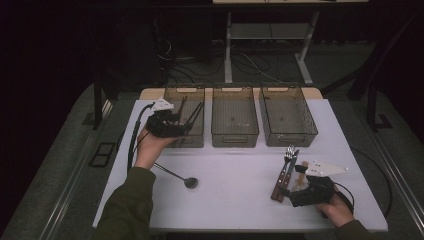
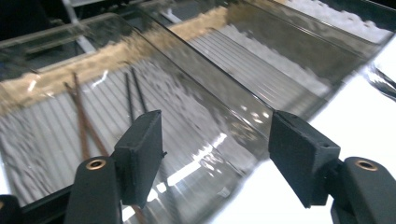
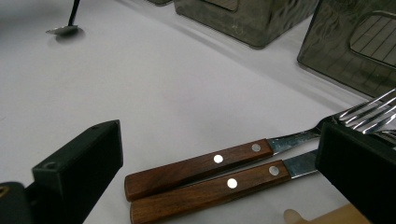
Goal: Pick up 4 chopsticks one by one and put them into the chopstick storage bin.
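My left gripper (image 1: 186,126) hangs over the front part of the left smoked-plastic bin (image 1: 184,139). Its jaws stand open with nothing between them (image 2: 215,149). Below them in the bin lie a brown pair of chopsticks (image 2: 81,121) and a black pair (image 2: 135,91), which lean against the bin's walls (image 1: 194,112). My right gripper (image 1: 289,191) rests low at the table's front right, open. Two forks with wooden handles (image 3: 210,172) lie side by side on the table between its jaws, and neither pad touches them. Their tines point toward the bins (image 1: 290,151).
A middle bin (image 1: 235,136) and a right bin (image 1: 289,136) stand in a row with the left one. A black ladle (image 1: 190,182) lies on the white table near the left forearm. A pale wooden utensil (image 1: 302,172) lies beside the forks.
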Motion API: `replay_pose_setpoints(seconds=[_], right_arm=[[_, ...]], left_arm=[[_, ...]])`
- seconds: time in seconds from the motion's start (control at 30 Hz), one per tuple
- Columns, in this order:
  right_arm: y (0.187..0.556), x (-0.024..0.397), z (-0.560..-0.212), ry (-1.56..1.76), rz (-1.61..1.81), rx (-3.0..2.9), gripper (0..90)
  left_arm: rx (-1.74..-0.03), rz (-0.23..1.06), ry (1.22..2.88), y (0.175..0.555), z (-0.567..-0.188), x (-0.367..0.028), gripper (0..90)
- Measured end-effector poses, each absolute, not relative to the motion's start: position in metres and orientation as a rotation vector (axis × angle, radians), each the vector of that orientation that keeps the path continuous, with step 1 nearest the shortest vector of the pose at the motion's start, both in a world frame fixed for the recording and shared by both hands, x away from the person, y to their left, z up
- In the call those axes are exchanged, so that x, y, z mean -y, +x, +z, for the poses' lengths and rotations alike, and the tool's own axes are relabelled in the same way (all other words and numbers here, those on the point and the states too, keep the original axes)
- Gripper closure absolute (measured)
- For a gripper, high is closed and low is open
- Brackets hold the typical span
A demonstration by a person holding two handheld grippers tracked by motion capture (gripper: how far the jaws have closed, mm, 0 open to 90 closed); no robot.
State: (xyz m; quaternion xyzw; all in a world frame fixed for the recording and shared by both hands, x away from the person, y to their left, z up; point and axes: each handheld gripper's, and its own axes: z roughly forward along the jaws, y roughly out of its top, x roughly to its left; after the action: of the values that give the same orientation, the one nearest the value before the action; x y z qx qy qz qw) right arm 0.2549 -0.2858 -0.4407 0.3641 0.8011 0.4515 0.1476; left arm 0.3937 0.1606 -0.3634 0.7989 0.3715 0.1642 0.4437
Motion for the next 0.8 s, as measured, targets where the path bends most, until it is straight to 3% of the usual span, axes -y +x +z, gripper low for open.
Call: replay_pose_setpoints(seconds=[0.47,0.57,0.8], right_arm=[[0.253,0.285,-0.44,1.045,1.302,-2.306,0.6],[0.253,0.286,-0.439,1.047,1.304,-2.306,0.6],[0.253,0.284,-0.44,1.035,1.3,-2.31,0.6]], left_arm=[[-0.881,0.338,2.031,0.344,-0.385,-0.155,36.0],[-0.879,0.349,2.053,0.336,-0.39,-0.156,43.0],[-0.877,0.368,2.097,0.32,-0.399,-0.164,71.0]])
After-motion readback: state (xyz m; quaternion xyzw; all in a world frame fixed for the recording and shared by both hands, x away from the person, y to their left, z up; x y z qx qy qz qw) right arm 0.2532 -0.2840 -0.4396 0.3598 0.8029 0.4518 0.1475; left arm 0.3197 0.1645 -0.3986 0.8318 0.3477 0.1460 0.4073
